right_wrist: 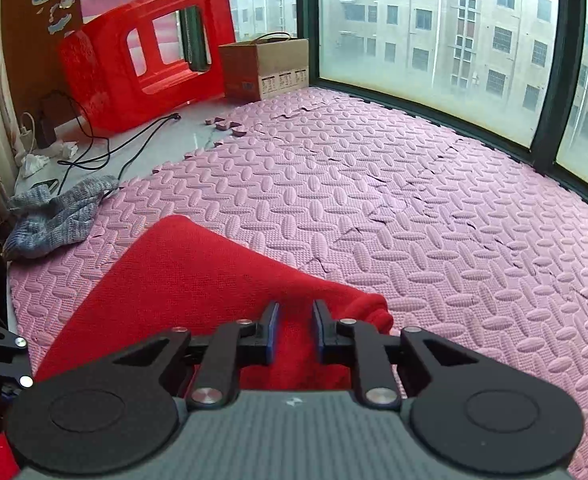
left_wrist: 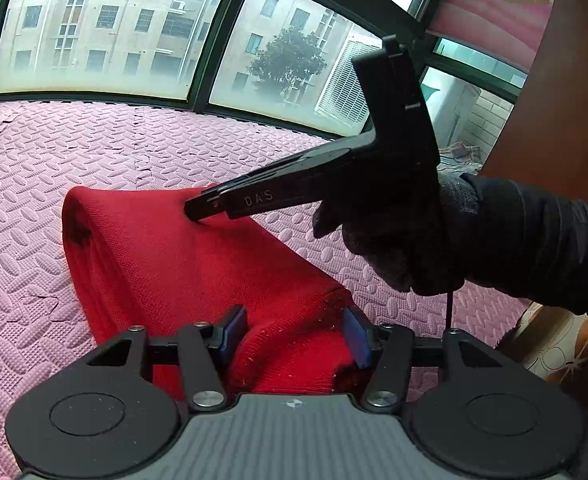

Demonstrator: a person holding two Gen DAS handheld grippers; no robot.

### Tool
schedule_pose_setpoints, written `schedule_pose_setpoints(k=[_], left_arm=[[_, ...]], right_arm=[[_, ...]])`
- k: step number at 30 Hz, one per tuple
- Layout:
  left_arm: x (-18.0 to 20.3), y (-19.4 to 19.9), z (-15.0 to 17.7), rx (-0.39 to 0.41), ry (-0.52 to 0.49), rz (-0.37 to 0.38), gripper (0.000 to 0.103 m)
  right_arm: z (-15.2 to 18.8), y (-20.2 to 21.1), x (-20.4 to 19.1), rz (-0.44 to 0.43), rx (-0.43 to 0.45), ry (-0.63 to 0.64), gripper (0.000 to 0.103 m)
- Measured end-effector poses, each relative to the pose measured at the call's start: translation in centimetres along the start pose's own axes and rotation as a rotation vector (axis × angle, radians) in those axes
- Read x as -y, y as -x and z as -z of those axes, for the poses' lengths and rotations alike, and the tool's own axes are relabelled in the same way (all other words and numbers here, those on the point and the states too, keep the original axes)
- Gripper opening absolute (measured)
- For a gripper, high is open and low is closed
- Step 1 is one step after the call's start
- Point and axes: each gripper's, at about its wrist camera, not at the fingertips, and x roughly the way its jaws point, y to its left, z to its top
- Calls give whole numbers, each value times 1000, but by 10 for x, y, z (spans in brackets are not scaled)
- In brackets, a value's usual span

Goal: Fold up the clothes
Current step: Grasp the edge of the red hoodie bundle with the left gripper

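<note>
A: Red knit garment (left_wrist: 166, 264) — where does it lie against the fingers?

B: On the pink foam mat (left_wrist: 34, 184), stretched between the two tools. In the left wrist view its ribbed hem sits between the blue pads (left_wrist: 355, 336) of the left gripper (left_wrist: 294, 338), and the cloth runs forward from there to a rounded folded end ahead and to the left of the tips.

A: Are those jaws clamped?

B: They stand fairly wide, with the bunched hem filling the gap. The right pad touches the cloth. Whether the left pad presses it, I cannot tell, so I cannot say it has a hold.

A: And the other tool?

B: The right gripper (right_wrist: 295, 330) shows in its own view with the fingers parted a little, red cloth lying between and under them. The picture does not show a pinch there either. From the left wrist view, its closed-looking black tip comes down on the far part of the garment, held by a dark gloved hand (left_wrist: 389, 240) with a dark sleeve (left_wrist: 541, 248) behind.

A: Anything else near the fingers?

B: Left of the right gripper's fingers, well apart, a grey knitted item (right_wrist: 54, 216) lies crumpled at the mat's edge. Farther ahead on that side stand a red plastic stool (right_wrist: 134, 48) tipped over and a cardboard box (right_wrist: 266, 68) by the window (right_wrist: 433, 32).
</note>
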Motion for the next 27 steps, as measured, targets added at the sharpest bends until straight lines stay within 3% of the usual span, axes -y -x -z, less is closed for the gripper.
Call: schedule_pose_setpoints(k=[7,15,23,27], left_arm=[[-3,3,3,15,13,7,57],[-8,4,5,32,53,12,57],[-7,4,5,28,37,19,57],[-5,3,5,30,29,14,57]], right_arm=[[-33,-14,-41,-130,-34,128,28],[-36,-62,-62,-92,-102,164,27],[-36,-20,-29,-153,-93,52,27],[-16,2,-10,-170,-101,5,27]])
